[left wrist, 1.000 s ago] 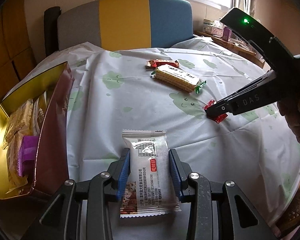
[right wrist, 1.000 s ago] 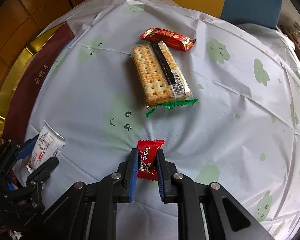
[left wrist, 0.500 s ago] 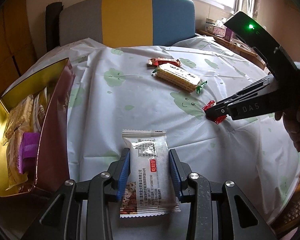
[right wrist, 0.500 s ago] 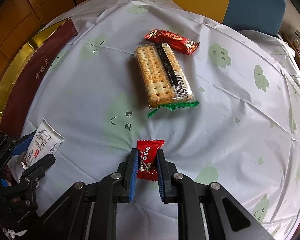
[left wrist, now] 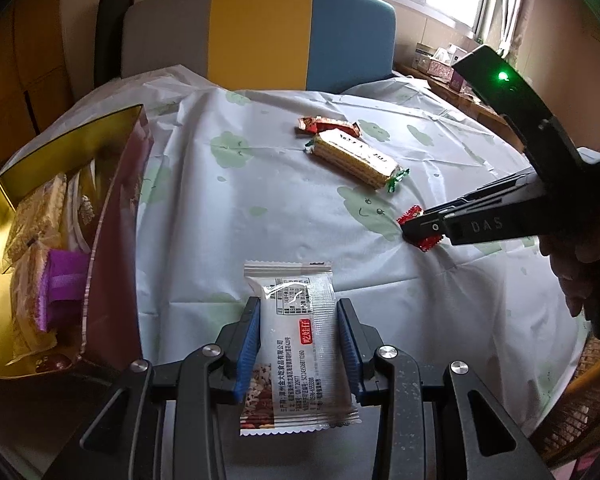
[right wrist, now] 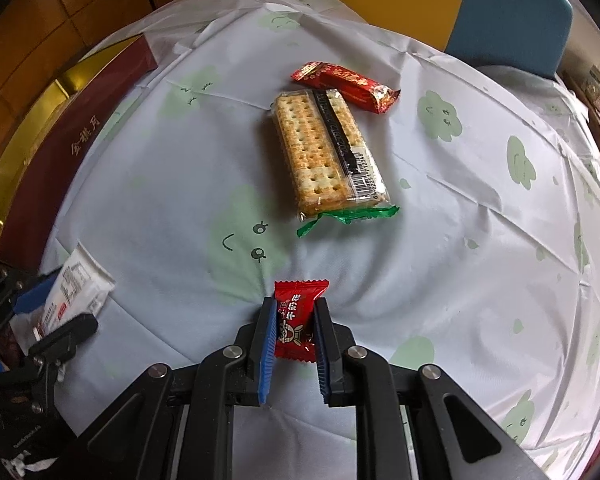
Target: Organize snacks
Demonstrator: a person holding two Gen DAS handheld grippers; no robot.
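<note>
Tongs grip snacks, left tongs (left wrist: 296, 340) a white packet (left wrist: 296, 344), right tongs (right wrist: 294, 326) a red candy (right wrist: 296, 320), probably bound for the gold box (left wrist: 4, 200).

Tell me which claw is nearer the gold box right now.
Left. The left claw, shut on the white snack packet, sits right beside the gold box. The right claw, shut on the red candy, is farther across the tablecloth.

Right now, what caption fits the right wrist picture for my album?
Right gripper pinches a small red candy wrapper above the cloud-print tablecloth, clear-wrapped cracker pack ahead.
</note>
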